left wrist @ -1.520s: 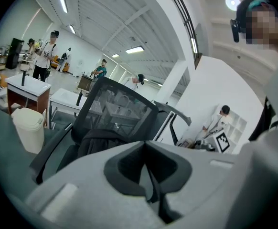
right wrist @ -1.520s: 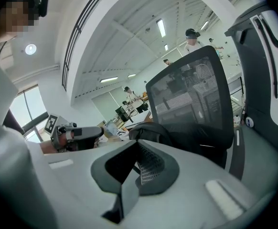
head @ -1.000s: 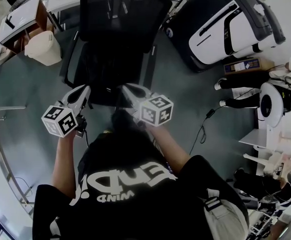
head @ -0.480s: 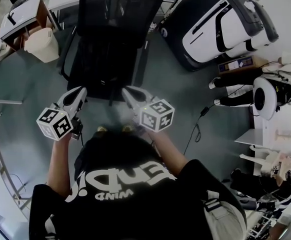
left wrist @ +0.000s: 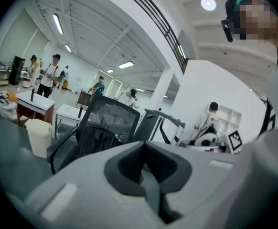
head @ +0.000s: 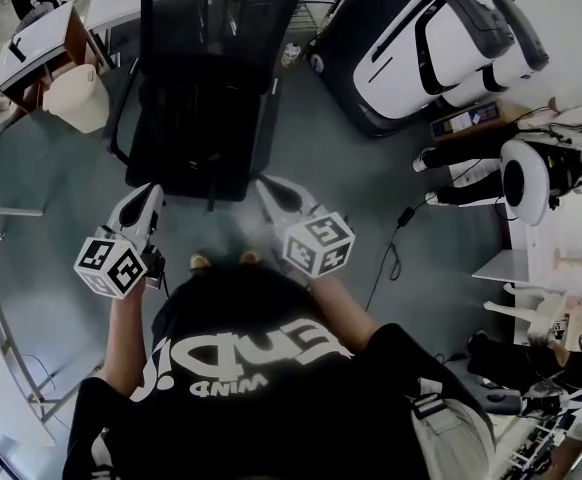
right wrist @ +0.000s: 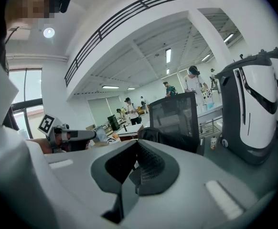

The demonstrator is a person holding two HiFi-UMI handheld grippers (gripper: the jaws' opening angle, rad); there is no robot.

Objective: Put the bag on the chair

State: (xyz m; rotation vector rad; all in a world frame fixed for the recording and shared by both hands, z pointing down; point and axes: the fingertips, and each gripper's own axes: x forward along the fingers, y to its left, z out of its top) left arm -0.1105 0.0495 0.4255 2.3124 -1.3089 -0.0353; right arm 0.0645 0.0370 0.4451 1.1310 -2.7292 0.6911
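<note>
The black mesh office chair (head: 211, 58) stands in front of me on the grey floor. A dark bag (left wrist: 95, 136) appears to lie on its seat, and it also shows as a dark lump (right wrist: 147, 134) before the chair back in the right gripper view. In the head view the bag blends into the dark seat. My left gripper (head: 149, 192) and right gripper (head: 269, 186) hang side by side just short of the seat's front edge. Both are shut with nothing between the jaws, as also seen on the left gripper (left wrist: 146, 173) and the right gripper (right wrist: 134, 171).
A white bin (head: 76, 98) and a desk (head: 36, 38) stand left of the chair. A large black-and-white machine (head: 441, 38) stands to its right. A cable (head: 391, 258) trails on the floor at right, where people stand by more equipment (head: 526, 178).
I have stepped back from the chair, which now sits farther up in the head view. Both grippers have drawn back from the seat and stay shut and empty.
</note>
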